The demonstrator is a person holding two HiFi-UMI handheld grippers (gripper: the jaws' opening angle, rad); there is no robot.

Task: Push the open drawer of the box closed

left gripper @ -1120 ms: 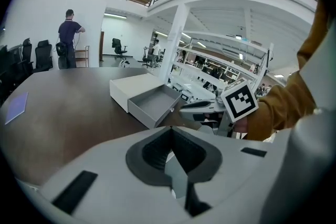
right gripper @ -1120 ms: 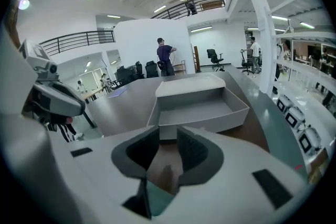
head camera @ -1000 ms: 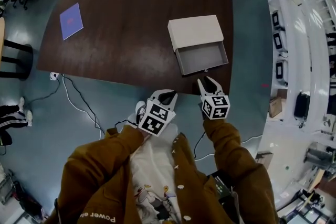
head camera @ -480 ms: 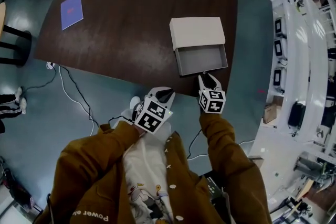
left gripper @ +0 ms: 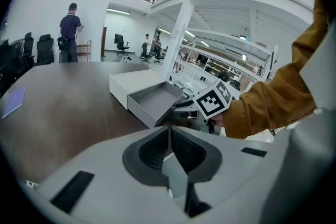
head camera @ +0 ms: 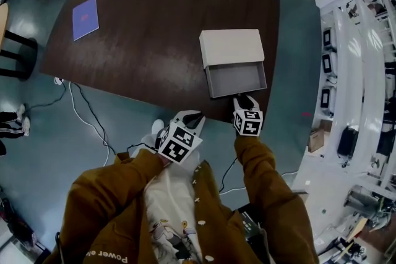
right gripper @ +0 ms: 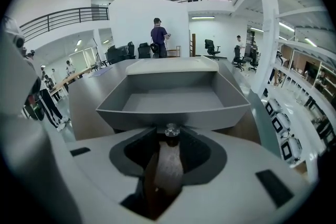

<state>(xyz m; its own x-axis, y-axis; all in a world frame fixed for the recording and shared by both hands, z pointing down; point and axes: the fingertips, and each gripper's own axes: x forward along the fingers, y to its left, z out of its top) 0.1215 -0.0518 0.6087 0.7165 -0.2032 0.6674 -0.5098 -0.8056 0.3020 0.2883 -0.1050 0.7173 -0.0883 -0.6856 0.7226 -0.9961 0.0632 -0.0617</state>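
Observation:
A white box (head camera: 231, 46) lies near the right end of the dark table (head camera: 154, 21), its grey drawer (head camera: 235, 78) pulled out toward me and empty. My right gripper (head camera: 245, 99) is right at the drawer's front. In the right gripper view the drawer (right gripper: 173, 99) fills the frame and its small knob (right gripper: 171, 130) sits at the tips of my right gripper (right gripper: 170, 139), whose jaws are opening with a gap between them. My left gripper (head camera: 195, 117) hangs off the table's near edge, left of the drawer, jaws together and empty (left gripper: 169, 136).
A purple sheet (head camera: 85, 17) lies at the table's far left corner. Cables (head camera: 93, 120) trail on the floor below the near edge. A black stool (head camera: 15, 65) stands at the left, white shelving (head camera: 359, 40) at the right.
My right gripper has moved forward from just short of the table edge up to the drawer's front. The left gripper has stayed off the edge.

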